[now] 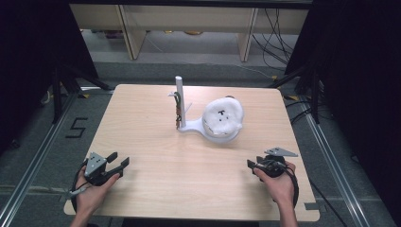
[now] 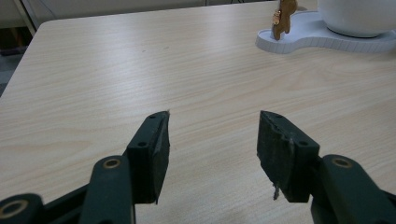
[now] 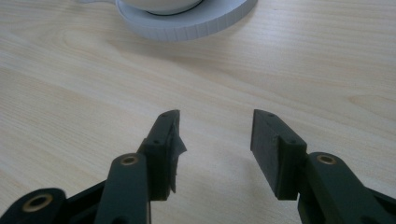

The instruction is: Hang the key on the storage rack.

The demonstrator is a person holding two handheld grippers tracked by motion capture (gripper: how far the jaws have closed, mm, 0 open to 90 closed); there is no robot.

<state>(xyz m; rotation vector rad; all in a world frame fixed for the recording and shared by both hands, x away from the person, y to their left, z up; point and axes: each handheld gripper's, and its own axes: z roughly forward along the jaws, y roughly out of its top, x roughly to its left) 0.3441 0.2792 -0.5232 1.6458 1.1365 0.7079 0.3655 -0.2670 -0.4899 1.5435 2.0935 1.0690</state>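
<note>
White and fluffy, a round soft toy (image 1: 222,117) sits in a bowl on a white stand (image 1: 195,126) far back on the pale wooden table (image 1: 156,156). The left gripper (image 1: 121,161) and right gripper (image 1: 251,164) rest near the front, both wide open and empty. Reach slowly, I think, and keep level.

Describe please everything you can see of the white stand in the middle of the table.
The white stand looks like matte plastic. It has a flat base with a ribbed edge: a small lobe carrying an upright white post, and a wider round part on which a white bowl sits, holding something white and fluffy with small dark marks. A small brown piece hangs beside the post, near the base. The stand rests flat on the wooden table, beyond both grippers; nothing else touches it.
</note>
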